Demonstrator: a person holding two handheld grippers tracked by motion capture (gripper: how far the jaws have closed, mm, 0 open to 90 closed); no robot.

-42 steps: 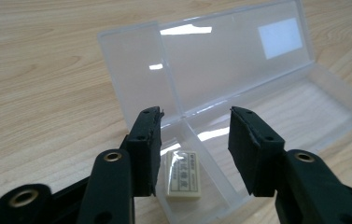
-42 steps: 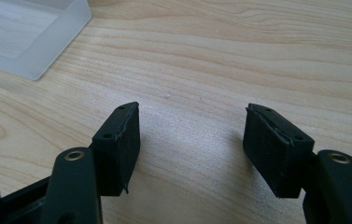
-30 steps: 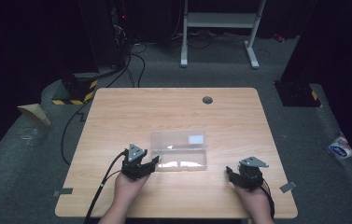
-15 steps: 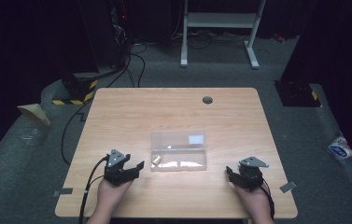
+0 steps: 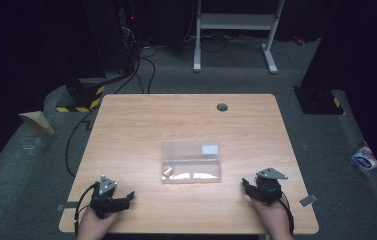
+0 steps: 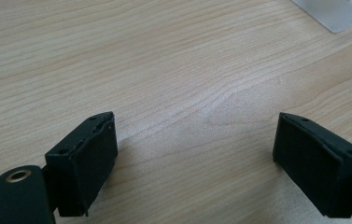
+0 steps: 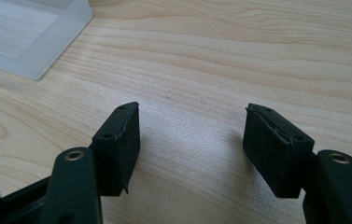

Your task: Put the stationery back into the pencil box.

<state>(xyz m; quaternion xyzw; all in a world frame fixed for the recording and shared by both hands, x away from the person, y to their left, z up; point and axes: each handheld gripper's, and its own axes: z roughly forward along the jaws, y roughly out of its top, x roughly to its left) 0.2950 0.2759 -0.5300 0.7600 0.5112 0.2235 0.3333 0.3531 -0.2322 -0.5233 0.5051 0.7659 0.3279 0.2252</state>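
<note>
A clear plastic box (image 5: 191,162) lies in the middle of the wooden table (image 5: 186,125). A small tan object (image 5: 167,171) rests inside its left end. My left gripper (image 5: 126,198) sits near the table's front left edge, well apart from the box, pointing right. In the left gripper view, the left gripper (image 6: 197,135) has just been opening its jaws and stands open over bare wood, with a corner of the box (image 6: 334,14) at the top right. My right gripper (image 5: 247,186) rests at the front right. Its view shows my right gripper (image 7: 192,126) open and empty, the box (image 7: 24,37) at the upper left.
A dark round grommet (image 5: 222,107) sits near the table's far edge. On the floor are cables (image 5: 141,75), a yellow-and-black striped block (image 5: 78,107) at the left, a white desk frame (image 5: 236,22) at the back and a bag (image 5: 365,160) at the right.
My left gripper has drawn back from the box's left end toward the front left of the table, and its jaws have widened. The right gripper has stayed put.
</note>
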